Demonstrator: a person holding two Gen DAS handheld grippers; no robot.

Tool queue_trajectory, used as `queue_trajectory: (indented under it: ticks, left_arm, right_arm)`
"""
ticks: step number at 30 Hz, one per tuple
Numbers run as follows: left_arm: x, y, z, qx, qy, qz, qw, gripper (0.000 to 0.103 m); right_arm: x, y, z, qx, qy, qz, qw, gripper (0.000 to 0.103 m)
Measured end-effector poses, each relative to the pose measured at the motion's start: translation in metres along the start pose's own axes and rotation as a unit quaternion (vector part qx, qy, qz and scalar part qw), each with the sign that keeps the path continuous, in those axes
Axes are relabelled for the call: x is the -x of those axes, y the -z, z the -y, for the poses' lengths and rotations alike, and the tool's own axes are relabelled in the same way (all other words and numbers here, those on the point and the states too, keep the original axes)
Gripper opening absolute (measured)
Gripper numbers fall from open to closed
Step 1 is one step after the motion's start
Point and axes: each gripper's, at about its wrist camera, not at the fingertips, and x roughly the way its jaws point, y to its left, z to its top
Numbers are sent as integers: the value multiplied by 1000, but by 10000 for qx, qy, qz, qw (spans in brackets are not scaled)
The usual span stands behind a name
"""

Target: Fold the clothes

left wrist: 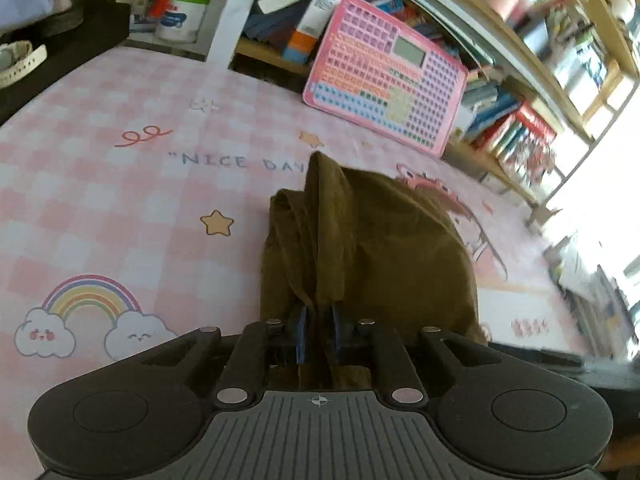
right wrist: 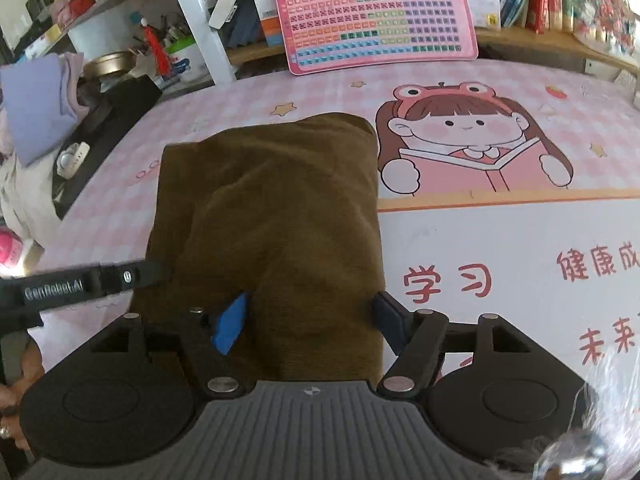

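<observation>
While pinched in left claw point(left wrist: 319, 330), brown garment point(right wrist: 272, 208) lengthwise away from right claw point(right wrist: 310, 320).

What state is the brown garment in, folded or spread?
Folded: the brown garment lies as a compact layered rectangle on the pink mat. The left tool pinches one edge, bunching it upward.

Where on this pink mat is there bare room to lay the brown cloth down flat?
Open mat lies right of the brown garment, over the cartoon girl and red characters. More lies left of it, around the rainbow. It is crowded at the back by the pink keyboard toy, and at the left edge by the watch.
</observation>
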Motion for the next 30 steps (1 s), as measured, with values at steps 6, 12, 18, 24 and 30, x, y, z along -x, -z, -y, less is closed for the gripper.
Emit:
queue_trajectory:
  ticks: [6, 12, 18, 24, 30]
  left_arm:
    - [5, -5, -1, 90, 174, 141, 9997, 25]
    - [6, -10, 16, -363, 266, 276, 9986, 9]
    - [-3, -8, 28, -909, -230, 246, 9953, 13]
    - [-11, -5, 22, -774, -251, 149, 9966, 18]
    - [14, -2, 27, -673, -357, 339, 9965, 63]
  right_arm:
    - [2, -2, 3, -202, -43, -11, 9998, 68]
    - [4, -1, 5, -288, -12, 14, 9996, 69]
    - [4, 1, 8, -431, -41, -1, 9991, 72]
    - [2, 4, 8, -448, -33, -36, 9990, 73]
    - [10, 5, 8, -420, -16, 44, 9991, 74]
